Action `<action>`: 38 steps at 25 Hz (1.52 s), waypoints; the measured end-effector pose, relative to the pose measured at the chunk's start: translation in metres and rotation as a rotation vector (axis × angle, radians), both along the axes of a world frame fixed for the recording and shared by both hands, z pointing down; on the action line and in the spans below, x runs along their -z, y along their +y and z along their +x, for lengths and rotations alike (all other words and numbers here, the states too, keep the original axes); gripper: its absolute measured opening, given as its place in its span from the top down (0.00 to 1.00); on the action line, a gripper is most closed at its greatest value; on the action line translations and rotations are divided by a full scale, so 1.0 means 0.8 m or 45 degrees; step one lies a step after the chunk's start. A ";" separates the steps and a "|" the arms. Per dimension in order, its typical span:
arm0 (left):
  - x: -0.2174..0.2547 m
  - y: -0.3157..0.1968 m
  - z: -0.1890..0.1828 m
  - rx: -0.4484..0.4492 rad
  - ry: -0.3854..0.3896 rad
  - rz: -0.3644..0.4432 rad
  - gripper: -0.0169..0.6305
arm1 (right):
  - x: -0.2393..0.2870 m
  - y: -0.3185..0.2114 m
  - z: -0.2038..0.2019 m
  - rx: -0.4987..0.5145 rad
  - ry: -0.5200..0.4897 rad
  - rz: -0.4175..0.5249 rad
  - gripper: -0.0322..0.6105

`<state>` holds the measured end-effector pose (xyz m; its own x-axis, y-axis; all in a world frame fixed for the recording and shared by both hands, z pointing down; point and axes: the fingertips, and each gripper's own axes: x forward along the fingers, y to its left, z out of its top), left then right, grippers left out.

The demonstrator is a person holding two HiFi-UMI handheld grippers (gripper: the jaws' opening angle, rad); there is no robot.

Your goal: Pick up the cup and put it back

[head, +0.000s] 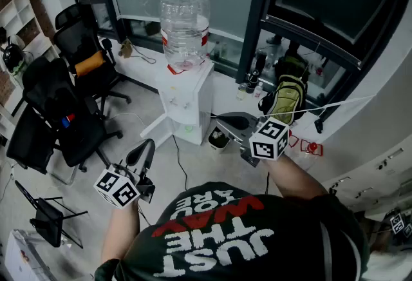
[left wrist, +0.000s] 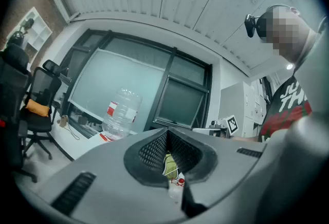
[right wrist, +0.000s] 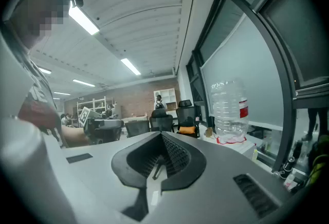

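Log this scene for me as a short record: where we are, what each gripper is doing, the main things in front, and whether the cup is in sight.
Setting: office floor by a window
Left gripper: shut, empty
Right gripper: shut, empty
Ahead: white water dispenser with a clear bottle on top
Left side: black office chairs
Right, by the window: green and black backpack
Cup: none made out in any view
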<state>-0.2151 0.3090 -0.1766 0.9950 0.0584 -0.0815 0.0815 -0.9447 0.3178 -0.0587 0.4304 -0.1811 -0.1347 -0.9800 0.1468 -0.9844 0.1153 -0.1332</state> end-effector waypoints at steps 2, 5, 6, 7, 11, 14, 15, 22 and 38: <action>0.000 0.004 -0.001 -0.004 0.003 0.000 0.96 | 0.001 0.004 -0.001 0.002 0.007 -0.003 0.90; -0.002 0.007 0.002 -0.006 0.001 -0.009 0.96 | 0.000 0.007 -0.001 0.005 0.009 -0.004 0.90; -0.002 0.008 0.004 -0.008 -0.001 -0.011 0.96 | -0.001 0.009 0.000 0.006 0.012 -0.005 0.90; -0.003 0.010 0.007 -0.010 -0.003 -0.012 0.96 | -0.001 0.011 0.002 0.006 0.015 -0.006 0.90; -0.002 0.021 0.019 -0.023 -0.007 -0.003 0.96 | 0.001 0.021 0.011 0.018 0.006 0.002 0.90; -0.003 0.030 0.030 -0.025 -0.015 0.002 0.96 | 0.002 0.030 0.020 0.022 -0.018 0.016 0.90; -0.004 0.033 0.034 -0.023 -0.019 0.000 0.96 | 0.001 0.034 0.023 0.026 -0.022 0.018 0.90; -0.005 0.078 0.093 -0.011 -0.060 -0.008 0.96 | -0.005 0.073 0.062 0.099 0.015 0.006 0.90; -0.089 0.007 0.186 -0.029 -0.146 -0.138 0.96 | -0.087 -0.025 0.137 0.188 -0.048 -0.114 0.90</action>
